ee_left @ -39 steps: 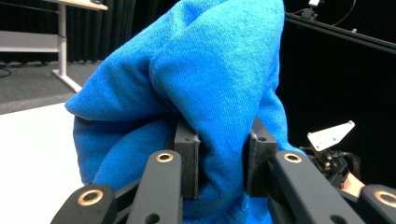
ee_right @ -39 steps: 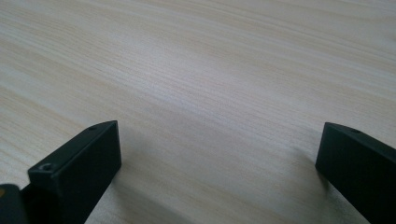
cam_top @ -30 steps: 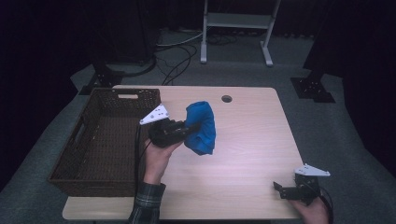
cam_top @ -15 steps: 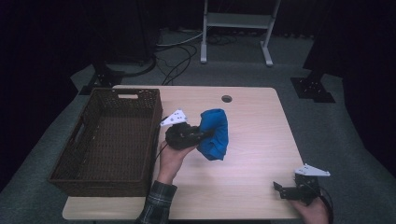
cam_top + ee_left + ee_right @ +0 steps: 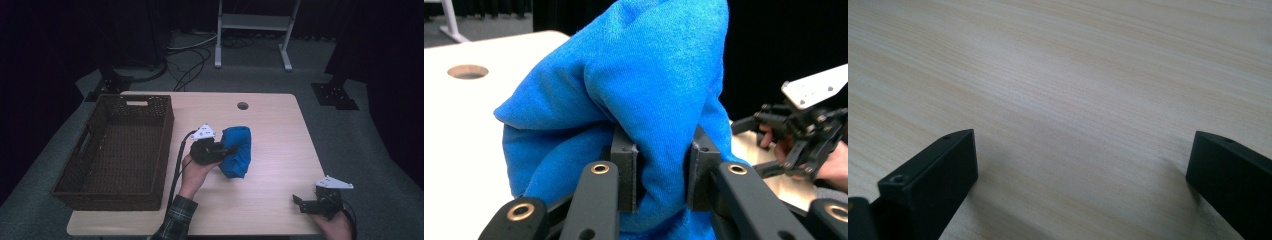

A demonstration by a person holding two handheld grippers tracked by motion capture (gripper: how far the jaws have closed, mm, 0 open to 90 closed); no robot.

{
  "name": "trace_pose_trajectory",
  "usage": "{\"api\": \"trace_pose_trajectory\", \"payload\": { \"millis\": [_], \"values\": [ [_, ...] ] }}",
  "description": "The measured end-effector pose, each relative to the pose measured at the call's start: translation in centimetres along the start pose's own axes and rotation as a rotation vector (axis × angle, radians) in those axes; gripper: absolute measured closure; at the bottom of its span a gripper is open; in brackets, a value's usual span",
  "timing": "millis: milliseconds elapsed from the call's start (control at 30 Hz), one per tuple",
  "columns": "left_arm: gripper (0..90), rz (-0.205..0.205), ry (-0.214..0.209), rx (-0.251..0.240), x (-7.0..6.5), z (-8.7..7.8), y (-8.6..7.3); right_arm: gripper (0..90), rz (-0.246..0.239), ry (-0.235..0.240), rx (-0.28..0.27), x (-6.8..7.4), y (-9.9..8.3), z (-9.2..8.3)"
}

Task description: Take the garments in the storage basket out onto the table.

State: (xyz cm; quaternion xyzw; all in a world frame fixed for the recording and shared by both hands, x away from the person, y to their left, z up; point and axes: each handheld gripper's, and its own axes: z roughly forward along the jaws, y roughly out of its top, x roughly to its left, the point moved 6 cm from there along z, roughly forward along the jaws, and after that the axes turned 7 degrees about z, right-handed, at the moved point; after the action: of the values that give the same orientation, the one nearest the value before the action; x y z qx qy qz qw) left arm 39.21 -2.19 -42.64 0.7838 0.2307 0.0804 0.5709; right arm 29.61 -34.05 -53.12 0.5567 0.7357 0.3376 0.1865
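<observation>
Left gripper (image 5: 227, 150) pinching blue cloth (image 5: 238, 151), both pads sunk into a fold of it, as seen in the left gripper view (image 5: 659, 170). Cloth (image 5: 634, 100) bunched up, bulging ahead of and above the jaws, hanging over them on both sides. Resting on or just above the table (image 5: 280, 130), hard to tell which from the high view. Left of this gripper, close by: basket (image 5: 117, 150), its near wall just beside the trailing cable, rim higher than the tabletop. Ahead of the cloth: bare wood out to the right edge of the table, wide room there. Beyond the gripper, toward the far edge: a round hole (image 5: 243, 106) in the tabletop, well apart from the cloth, also seen far left in the left gripper view (image 5: 468, 71). Behind the gripper: forearm in a plaid sleeve (image 5: 175, 220) crossing the near edge.

Right gripper (image 5: 300, 202) spread wide, nothing between the jaws, only bare wood (image 5: 1058, 100) ahead of them in its own view. Sitting low at the near right corner of the table, close to both the near edge and the right edge, little room behind or to its right. Pointing left across open tabletop toward the cloth, well apart from it. Seen too in the left gripper view (image 5: 769, 145), past the cloth, at the right.
</observation>
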Motion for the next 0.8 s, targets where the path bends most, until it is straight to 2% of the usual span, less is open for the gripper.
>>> {"api": "trace_pose_trajectory", "payload": {
  "millis": [300, 800],
  "values": [
    [72.1, 0.006, 0.017, 0.083, 0.4, 1.9, -1.4, 0.0, 0.0, 0.0, 0.0, 0.0, 0.0, 0.0],
    [72.0, 0.046, 0.045, 0.18, 0.6, 5.3, -2.8, 0.0, 0.001, 0.001, -0.001, 0.0, 0.0, 0.0]
  ]
}}
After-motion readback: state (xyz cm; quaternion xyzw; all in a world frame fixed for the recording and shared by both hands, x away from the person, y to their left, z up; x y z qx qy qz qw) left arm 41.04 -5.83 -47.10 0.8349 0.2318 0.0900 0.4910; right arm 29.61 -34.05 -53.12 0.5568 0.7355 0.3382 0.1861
